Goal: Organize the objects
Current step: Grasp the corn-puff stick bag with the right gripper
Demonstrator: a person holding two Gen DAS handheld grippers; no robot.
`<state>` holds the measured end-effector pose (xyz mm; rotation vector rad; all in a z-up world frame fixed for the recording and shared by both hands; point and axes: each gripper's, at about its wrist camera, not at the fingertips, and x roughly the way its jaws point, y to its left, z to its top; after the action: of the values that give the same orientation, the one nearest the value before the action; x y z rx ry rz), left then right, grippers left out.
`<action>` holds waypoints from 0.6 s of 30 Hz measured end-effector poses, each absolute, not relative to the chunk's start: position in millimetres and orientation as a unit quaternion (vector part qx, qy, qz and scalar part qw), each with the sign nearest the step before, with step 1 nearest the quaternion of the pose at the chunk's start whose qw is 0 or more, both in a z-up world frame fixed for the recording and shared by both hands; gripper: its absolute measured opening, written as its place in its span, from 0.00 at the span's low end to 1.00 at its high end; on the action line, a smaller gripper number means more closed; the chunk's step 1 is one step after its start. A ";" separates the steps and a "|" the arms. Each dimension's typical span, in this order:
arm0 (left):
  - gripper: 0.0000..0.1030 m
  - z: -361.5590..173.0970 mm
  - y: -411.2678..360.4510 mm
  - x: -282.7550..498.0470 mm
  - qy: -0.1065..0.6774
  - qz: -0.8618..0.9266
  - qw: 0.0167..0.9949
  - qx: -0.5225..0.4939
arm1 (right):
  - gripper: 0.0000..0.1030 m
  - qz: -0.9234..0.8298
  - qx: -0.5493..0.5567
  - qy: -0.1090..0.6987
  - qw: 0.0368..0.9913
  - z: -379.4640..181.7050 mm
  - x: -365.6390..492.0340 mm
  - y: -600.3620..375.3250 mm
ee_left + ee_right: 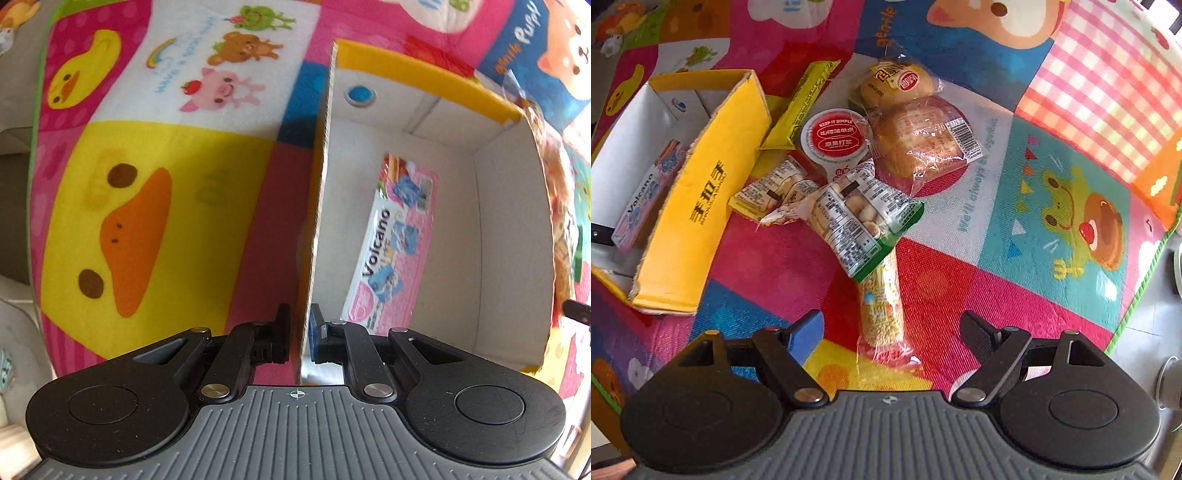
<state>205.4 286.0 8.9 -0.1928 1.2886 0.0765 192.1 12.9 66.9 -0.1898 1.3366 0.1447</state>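
The left gripper (300, 334) is pinched shut on the near wall of the yellow open-topped cardboard box (424, 79), low in the left wrist view, so the box is steadied on the bright cartoon-printed play mat (147, 192); a pink flat "Volcano" packet (395, 240) is already lying on the box floor. In the right wrist view the right gripper (892, 338) is held spread, jaws apart on either side of the long clear-wrapped yellow noodle-like snack stick (881, 306) at lower centre, with nothing pressed yet. The stick's far end is tucked under the green-edged bag of small round biscuits (857, 221), so the grip is best taken on the free near end, square across its width. The pile of wrapped buns (916, 144) and the red-lidded cup (834, 140) beyond should be left undisturbed. The hold on the wall should be kept, so that the box's opening, at left in the frame, is not shifted.
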 end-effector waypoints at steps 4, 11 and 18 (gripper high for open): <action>0.11 8.4 288.4 209.4 0.598 0.045 0.794 -0.100 | 0.54 0.093 -0.086 0.626 0.769 55.0 207.3 22.0; 0.11 5.2 284.4 208.3 0.600 0.039 0.794 -0.090 | 0.37 0.067 -0.048 0.645 0.760 41.4 214.7 26.1; 0.11 6.9 281.6 203.7 0.604 0.019 0.793 -0.074 | 0.29 0.059 0.061 0.692 0.717 46.9 184.7 15.8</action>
<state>203.7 281.6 6.9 -0.1592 1.2999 0.0412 184.7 15.8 46.9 0.1360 1.5306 0.1310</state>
